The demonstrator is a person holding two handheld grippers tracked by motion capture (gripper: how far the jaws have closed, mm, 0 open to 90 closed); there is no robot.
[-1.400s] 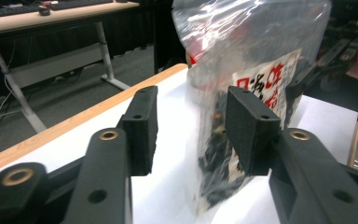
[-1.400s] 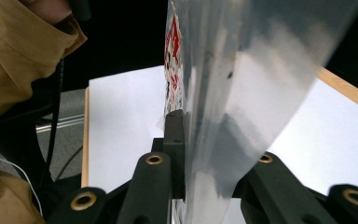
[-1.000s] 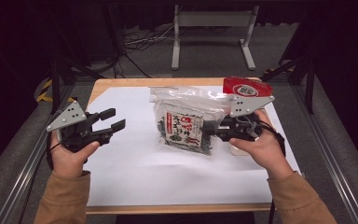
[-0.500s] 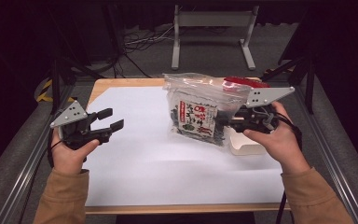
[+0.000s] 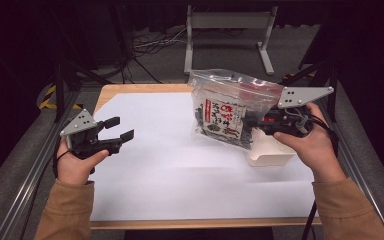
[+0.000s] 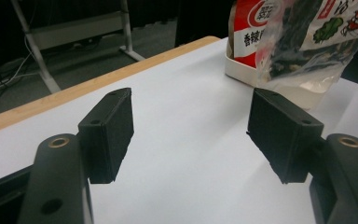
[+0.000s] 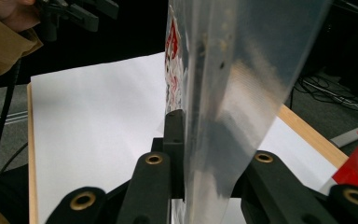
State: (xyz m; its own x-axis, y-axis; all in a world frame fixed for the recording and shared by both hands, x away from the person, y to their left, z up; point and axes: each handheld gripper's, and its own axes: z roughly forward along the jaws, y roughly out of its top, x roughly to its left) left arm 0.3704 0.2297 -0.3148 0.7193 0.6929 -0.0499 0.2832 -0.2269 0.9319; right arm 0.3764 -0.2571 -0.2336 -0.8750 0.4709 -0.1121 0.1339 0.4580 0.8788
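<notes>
A clear zip bag [image 5: 230, 102] with a dark printed snack pack inside hangs upright above the right half of the table. My right gripper [image 5: 252, 124] is shut on its right edge. In the right gripper view the bag [image 7: 242, 84] stands edge-on between the closed jaws of the right gripper [image 7: 191, 140]. My left gripper [image 5: 114, 134] is open over the left side of the white sheet, with nothing between its pads [image 6: 109, 133]. From the left gripper [image 6: 196, 135] the bag [image 6: 307, 37] shows at the upper right.
A white sheet [image 5: 170, 170] covers the wooden table. A shallow white tray [image 5: 270, 154] sits under the bag at the right, and it holds a red and white packet [image 6: 247, 28]. Metal rails run along both table sides. A stand and cables lie beyond the far edge.
The right gripper has lifted the bag off the sheet, up and to the right, so it now hangs upright. The left gripper has barely moved and stays open.
</notes>
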